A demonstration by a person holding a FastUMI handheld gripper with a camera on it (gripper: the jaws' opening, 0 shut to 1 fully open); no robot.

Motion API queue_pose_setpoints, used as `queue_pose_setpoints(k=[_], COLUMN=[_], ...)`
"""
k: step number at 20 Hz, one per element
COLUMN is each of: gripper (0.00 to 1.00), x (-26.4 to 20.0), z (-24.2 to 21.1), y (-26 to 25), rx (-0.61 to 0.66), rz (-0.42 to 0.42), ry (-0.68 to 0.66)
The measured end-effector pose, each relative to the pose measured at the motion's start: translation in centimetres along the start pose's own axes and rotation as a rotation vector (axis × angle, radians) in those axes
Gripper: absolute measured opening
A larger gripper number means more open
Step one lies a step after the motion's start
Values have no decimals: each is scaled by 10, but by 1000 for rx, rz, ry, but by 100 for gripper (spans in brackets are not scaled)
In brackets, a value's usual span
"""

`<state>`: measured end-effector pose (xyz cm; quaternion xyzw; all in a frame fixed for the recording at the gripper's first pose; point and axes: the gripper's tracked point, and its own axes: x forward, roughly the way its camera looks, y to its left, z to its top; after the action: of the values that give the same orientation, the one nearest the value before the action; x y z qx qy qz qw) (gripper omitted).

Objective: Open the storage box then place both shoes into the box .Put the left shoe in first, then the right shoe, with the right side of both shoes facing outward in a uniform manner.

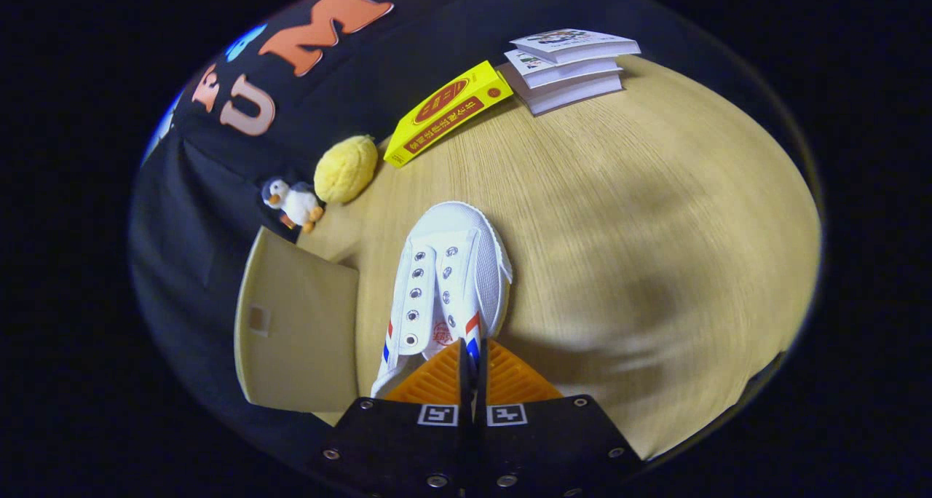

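- The claw [472, 352] is nearly closed, its two fingers [429, 385] pinched together on the side wall of a white shoe [448, 279], near the shoe's opening; only a thin slit separates them.
- The shoe is a white canvas sneaker with metal eyelets, no laces that I can make out, and red and blue stripes on both sides close to the fingers. Its toe points away from the claw, toward 12 o'clock.
- Whether the shoe is resting on the bench [641, 250] or lifted just clear of it, I cannot tell; a soft shadow lies on the wood at about 3 o'clock from it.
- At 9 o'clock from the shoe, just beside it, sits a beige panel [298, 323] with a small square catch on it. It looks like the storage box or its lid, but I cannot tell which part, nor whether it is open.
- Beyond the panel, at about 11 o'clock from the shoe, a small plush duck [295, 203] stands at the bench's edge, and a round yellow plush ball [346, 169] is just next to it.
- Further out, around 12 o'clock, a yellow carton [445, 112] lies flat and slanted on the bench.
- At 1 o'clock, just beside the carton's far end, a stack of three white booklets [571, 68] rests by the dark cloth wall.
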<state>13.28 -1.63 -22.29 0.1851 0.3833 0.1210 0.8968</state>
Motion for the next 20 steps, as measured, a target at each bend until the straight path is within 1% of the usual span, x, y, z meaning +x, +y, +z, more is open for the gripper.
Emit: queue_pose_setpoints(k=[2,5,9,12,15,20], gripper=[0,0,0,0,0,0], x=[-8,-28,-65,-77,-76,-51], z=[11,25,36,31,17,-13], y=[19,58,131,187,233,273], rx=[10,-46,-125,-159,-186,-224], rz=[23,40,72,94,110,56], ry=[-28,-62,-108,-125,-121,-105])
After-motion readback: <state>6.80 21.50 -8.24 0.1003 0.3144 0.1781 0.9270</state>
